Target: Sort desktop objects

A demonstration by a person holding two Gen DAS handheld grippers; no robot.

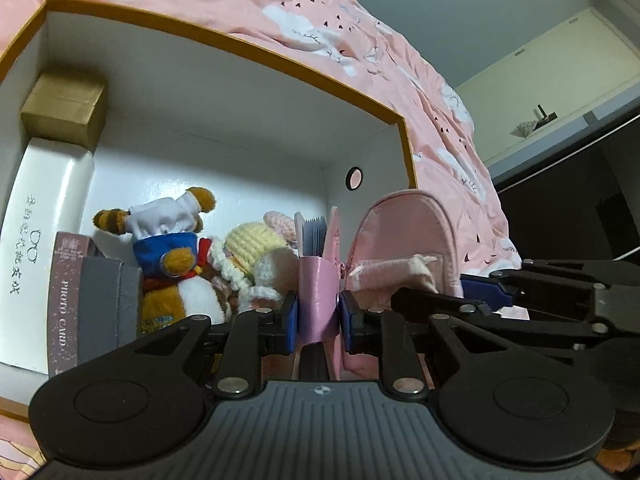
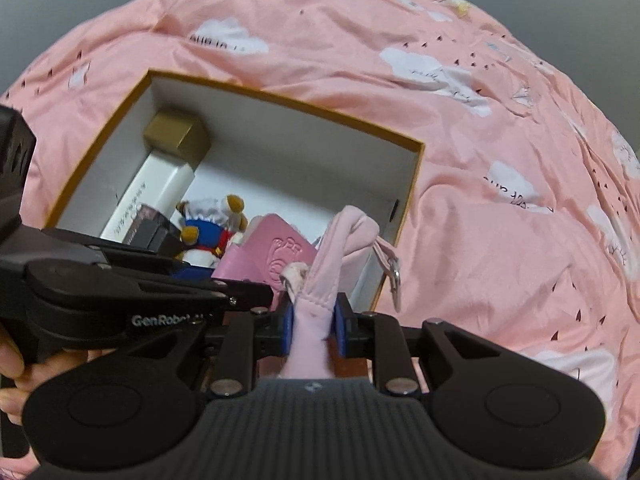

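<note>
Left gripper (image 1: 318,312) closed on pink card holder (image 1: 318,292), held upright over near edge of orange-rimmed box (image 1: 256,46). Right gripper (image 2: 312,326) clamped on soft pink pouch (image 2: 320,280), just beside card holder, partly over box's right wall. Deeper inside box: bear plush (image 1: 176,268), yellow knitted doll (image 1: 252,246), photo card box (image 1: 64,300), long white box (image 1: 44,208), gold box (image 1: 64,110) at far corner. All resting on pink bed sheet (image 2: 500,140).

A home bedroom is indicated: a bed is covered by a pink cloud-printed sheet (image 2: 460,152), on which an orange-rimmed storage box (image 2: 280,98) is set. At three o'clock in the left wrist view, a pale cabinet (image 1: 560,92) is seen.
</note>
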